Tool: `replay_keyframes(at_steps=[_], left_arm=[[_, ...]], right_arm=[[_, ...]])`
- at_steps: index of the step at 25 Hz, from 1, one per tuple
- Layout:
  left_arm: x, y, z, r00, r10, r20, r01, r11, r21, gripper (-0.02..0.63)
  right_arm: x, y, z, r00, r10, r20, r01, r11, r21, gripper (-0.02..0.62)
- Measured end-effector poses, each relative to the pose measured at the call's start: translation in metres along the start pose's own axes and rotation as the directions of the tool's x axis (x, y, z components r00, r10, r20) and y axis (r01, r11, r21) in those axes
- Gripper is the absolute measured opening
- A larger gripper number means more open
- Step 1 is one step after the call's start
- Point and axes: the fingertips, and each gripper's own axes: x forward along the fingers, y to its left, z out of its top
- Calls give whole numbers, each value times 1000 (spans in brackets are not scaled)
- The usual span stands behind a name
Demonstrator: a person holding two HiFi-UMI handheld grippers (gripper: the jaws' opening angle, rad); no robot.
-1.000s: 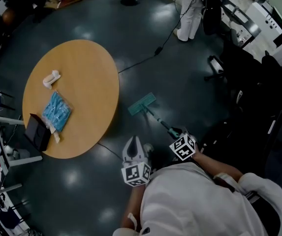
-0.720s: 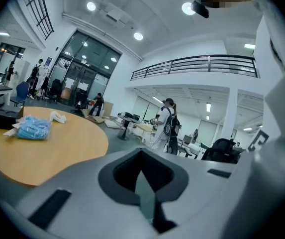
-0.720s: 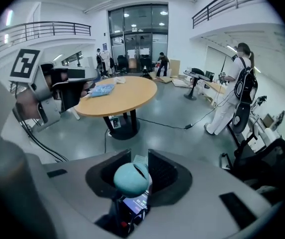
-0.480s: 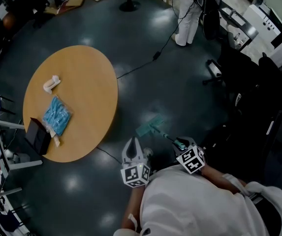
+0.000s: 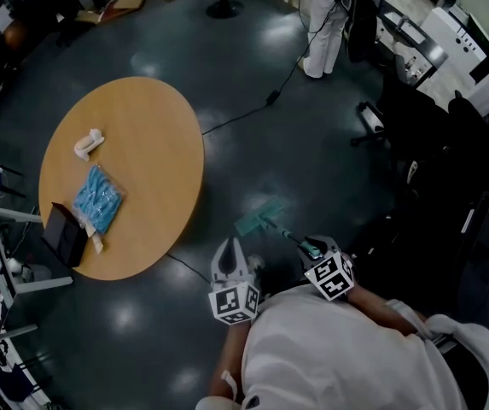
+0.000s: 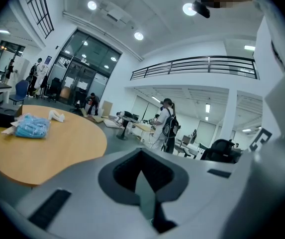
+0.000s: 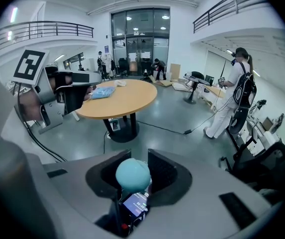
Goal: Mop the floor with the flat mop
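Right tool (image 5: 315,248) is clamped on the flat mop (image 5: 280,231) at the handle top, teal end knob (image 7: 132,175) between the jaws. I'd guess the high grip is for reach. Mop head (image 5: 257,219) lies flat on the floor (image 5: 312,161), near the round worktop (image 5: 142,143) edge. Left tool (image 6: 143,183) is closed on nothing, off the handle. Open floor ahead, but a cable (image 5: 244,114) crosses it and chairs (image 5: 415,118) crowd the right.
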Motion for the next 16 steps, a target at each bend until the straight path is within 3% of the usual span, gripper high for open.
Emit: replay_keyframes(at_steps=[16], left_arm=[[-1,6,0,1000,-2,-9,2,1000,7,5]], right_arm=[[2,4,6,1000,8,15,-8,1000,9,110]])
